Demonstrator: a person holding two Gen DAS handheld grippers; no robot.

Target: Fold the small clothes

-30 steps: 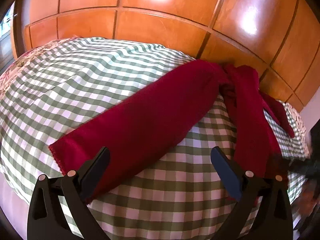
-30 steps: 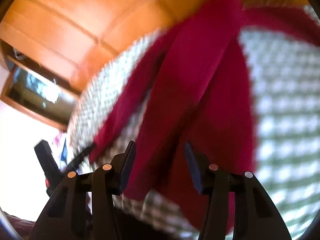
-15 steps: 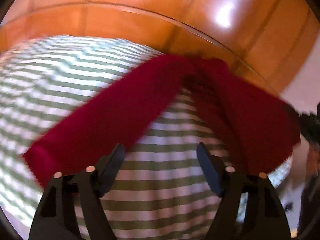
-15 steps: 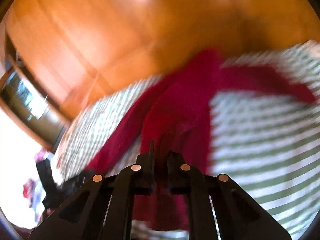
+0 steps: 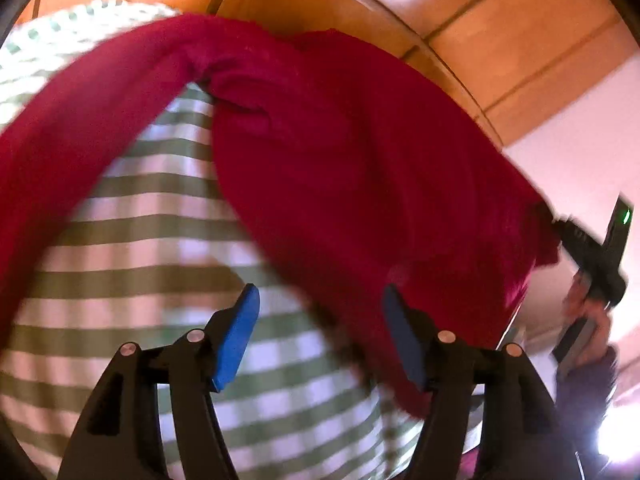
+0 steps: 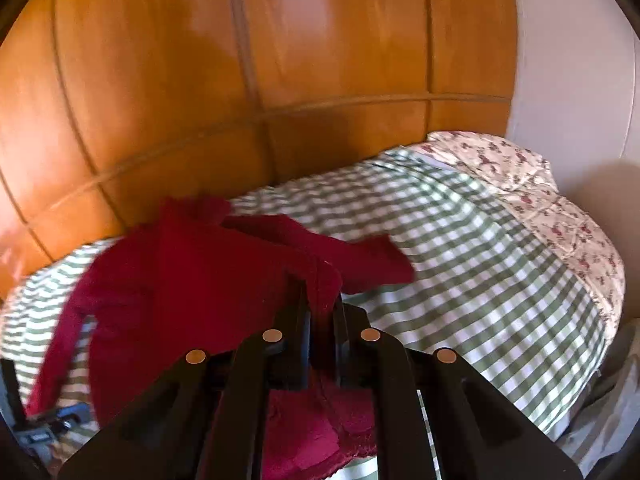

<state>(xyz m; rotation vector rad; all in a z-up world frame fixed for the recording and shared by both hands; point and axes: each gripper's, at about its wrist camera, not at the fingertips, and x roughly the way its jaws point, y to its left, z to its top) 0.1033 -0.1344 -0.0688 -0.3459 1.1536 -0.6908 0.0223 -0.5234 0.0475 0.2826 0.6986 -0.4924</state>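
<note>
A dark red garment (image 5: 352,168) lies partly on a green-and-white checked bed cover (image 5: 152,240). My right gripper (image 6: 322,304) is shut on an edge of the red garment (image 6: 192,272) and lifts it off the bed; it also shows at the right of the left wrist view (image 5: 560,228), pinching the cloth. My left gripper (image 5: 320,320) is open and empty, its blue-padded fingers (image 5: 236,332) just in front of the lifted cloth, above the bed cover.
An orange wooden panelled wall (image 6: 280,80) runs behind the bed. A floral pillow (image 6: 560,216) lies at the bed's right end in the right wrist view. A pale wall (image 6: 572,60) stands to the right. The bed's near edge is close below.
My right gripper closed on the garment and raised it. My left gripper moved right, toward the lifted part, staying open. The cloth now hangs up off the bed.
</note>
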